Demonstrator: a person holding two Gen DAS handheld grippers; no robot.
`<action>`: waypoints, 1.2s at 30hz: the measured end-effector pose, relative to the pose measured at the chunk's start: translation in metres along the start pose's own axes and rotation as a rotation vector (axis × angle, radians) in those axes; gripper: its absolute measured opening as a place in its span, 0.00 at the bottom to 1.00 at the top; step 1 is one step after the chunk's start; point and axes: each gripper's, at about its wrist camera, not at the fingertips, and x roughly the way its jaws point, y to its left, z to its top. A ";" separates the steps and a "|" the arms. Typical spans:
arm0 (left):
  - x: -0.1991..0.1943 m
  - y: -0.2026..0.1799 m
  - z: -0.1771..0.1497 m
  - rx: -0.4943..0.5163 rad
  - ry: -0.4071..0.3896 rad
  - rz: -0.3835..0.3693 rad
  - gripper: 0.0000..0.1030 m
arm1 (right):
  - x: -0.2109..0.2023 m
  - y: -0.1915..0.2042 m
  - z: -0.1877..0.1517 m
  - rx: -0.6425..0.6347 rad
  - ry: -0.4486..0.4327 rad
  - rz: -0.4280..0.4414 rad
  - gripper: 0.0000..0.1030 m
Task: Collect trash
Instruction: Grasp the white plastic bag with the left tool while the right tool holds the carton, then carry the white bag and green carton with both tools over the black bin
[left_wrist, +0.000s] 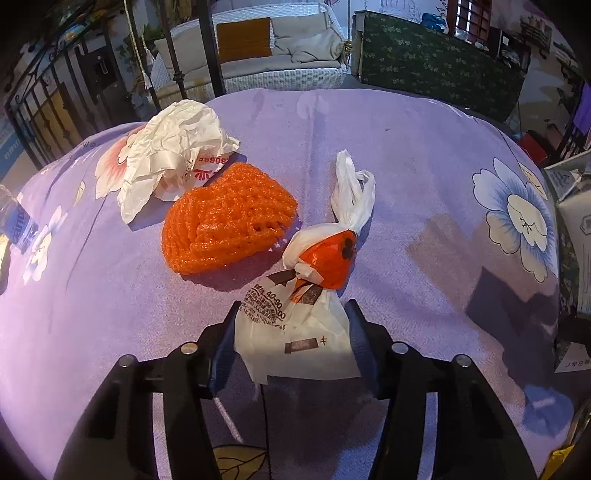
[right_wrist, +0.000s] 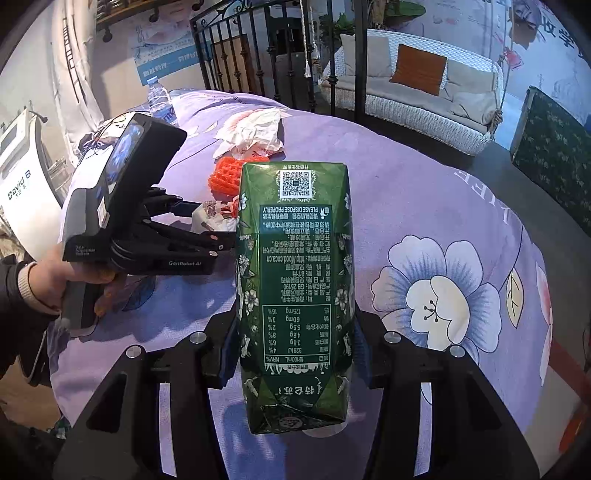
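The left gripper (left_wrist: 291, 325) has its jaws clamped on a knotted white bag (left_wrist: 303, 317) lying on the purple floral worktop (left_wrist: 424, 155); an orange foam net (left_wrist: 225, 218) lies at ten o'clock of it, with crumpled paper (left_wrist: 173, 155) beyond. The right gripper (right_wrist: 295, 332) appears clamped on a green carton (right_wrist: 295, 280).

Knotted bag (left_wrist: 314, 295) lies on the tablecloth (left_wrist: 424, 155), between the left gripper's (left_wrist: 291, 332) fingers. Foam net (left_wrist: 225, 225) just beyond it to the left; crumpled paper (left_wrist: 173, 155) behind the net, touching. Carton (right_wrist: 295, 288) sits between the right gripper's (right_wrist: 295, 350) fingers. Water bottle (right_wrist: 160, 99) at far table edge.
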 end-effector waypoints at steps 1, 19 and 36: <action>-0.001 -0.003 0.000 0.011 -0.004 0.010 0.43 | 0.001 -0.001 -0.001 0.005 0.002 0.000 0.48; -0.061 -0.011 -0.034 -0.001 -0.111 -0.012 0.12 | -0.009 0.011 -0.006 0.051 -0.020 0.021 0.48; -0.188 0.037 -0.148 -0.162 -0.272 0.027 0.12 | -0.053 0.095 -0.030 -0.044 -0.036 0.043 0.48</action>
